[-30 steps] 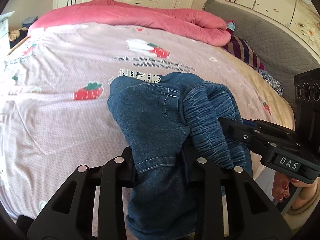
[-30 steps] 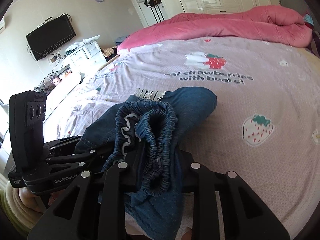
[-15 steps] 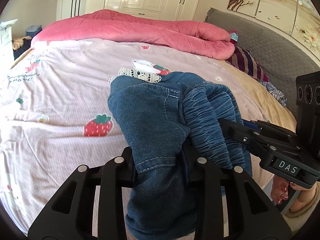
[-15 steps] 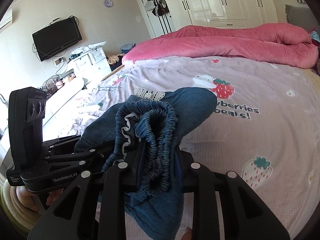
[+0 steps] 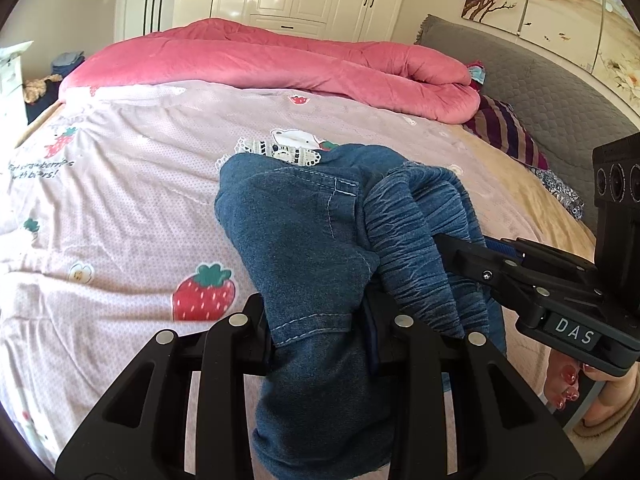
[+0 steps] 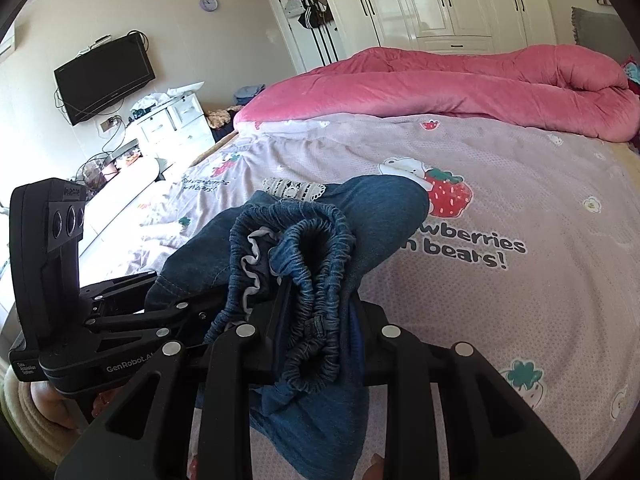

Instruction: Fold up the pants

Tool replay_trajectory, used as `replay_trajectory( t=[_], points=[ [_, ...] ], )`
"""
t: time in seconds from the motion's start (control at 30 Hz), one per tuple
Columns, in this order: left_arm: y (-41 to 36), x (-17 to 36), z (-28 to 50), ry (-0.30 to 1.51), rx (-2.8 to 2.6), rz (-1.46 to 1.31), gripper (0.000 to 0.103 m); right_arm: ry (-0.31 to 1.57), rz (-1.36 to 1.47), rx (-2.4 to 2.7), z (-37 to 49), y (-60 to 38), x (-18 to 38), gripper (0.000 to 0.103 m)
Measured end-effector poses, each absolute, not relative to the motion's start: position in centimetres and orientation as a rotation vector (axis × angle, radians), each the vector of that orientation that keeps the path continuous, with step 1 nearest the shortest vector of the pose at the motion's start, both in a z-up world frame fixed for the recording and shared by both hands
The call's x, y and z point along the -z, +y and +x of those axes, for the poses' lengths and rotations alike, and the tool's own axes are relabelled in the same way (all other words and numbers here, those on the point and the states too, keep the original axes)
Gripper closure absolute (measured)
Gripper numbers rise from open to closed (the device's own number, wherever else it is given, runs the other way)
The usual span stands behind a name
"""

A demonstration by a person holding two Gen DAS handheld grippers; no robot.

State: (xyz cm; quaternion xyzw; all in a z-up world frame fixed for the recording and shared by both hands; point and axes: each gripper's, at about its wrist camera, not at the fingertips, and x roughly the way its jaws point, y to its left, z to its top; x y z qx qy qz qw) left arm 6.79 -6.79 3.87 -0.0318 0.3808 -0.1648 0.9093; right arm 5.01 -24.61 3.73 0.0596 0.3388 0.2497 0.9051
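The left gripper point(image 5: 316, 320) is clamped on a bunched fold of the denim pants point(image 5: 304, 248), the cloth squeezed between its black fingers and hanging down below them. The right gripper point(image 6: 316, 320) pinches the gathered elastic waistband point(image 6: 308, 248) of the same pants, with more denim drooping under it. The two grippers sit close together, side by side, so the garment is held up in a crumpled bundle just above the near edge of the bed point(image 5: 120, 208).

Each gripper shows in the other's camera: the right one bears a small plate reading "DAS" point(image 5: 574, 336), and the left one carries "GenRobot.AI" point(image 6: 130, 364) along its body (a smaller label near it is too fine to read). A strip of white lace trim point(image 6: 294, 189) peeks out behind the denim.

The pink bedsheet is printed with strawberries point(image 5: 204, 294) and bears, with lettering that reads "...wberries ...n bears!" point(image 6: 468, 248) where the pants cover part of it. A rolled pink comforter point(image 6: 460, 88) lies across the far side of the bed, and a striped cushion point(image 5: 504, 128) rests against the grey headboard point(image 5: 536, 84). White wardrobes point(image 6: 440, 0) line the back wall, with a wall-mounted television point(image 6: 105, 76) and a round clock point(image 6: 208, 2) to the left.
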Motion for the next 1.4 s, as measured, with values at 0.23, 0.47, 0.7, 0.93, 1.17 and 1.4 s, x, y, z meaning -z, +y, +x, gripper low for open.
replay_trajectory(
  t=[0.23,0.47,0.7,0.93,1.17,1.4],
  points=[
    [-6.9,-2.9,8.8,0.803,0.347,-0.076,0.079,0.723,0.117,-0.487,6.9,-24.4,-3.0,0.079],
    [-7.0,-1.4,10.2,0.832,0.348,-0.085,0.079,0.766,0.119,-0.468,8.4,-24.2,-1.6,0.079],
    [-6.8,0.4,11.1,0.866,0.342,-0.099,0.079,0.81,0.119,-0.454,9.4,-23.7,0.0,0.079],
    [-6.7,1.6,11.5,0.882,0.336,-0.107,0.079,0.839,0.115,-0.441,10.1,-23.5,1.1,0.079],
    [-6.3,2.1,11.2,0.89,0.327,-0.112,0.078,0.883,0.133,-0.408,10.8,-24.0,2.0,0.076],
    [-6.2,2.3,11.0,0.894,0.321,-0.109,0.07,0.906,0.128,-0.35,10.8,-24.5,2.5,0.057]
  ],
)
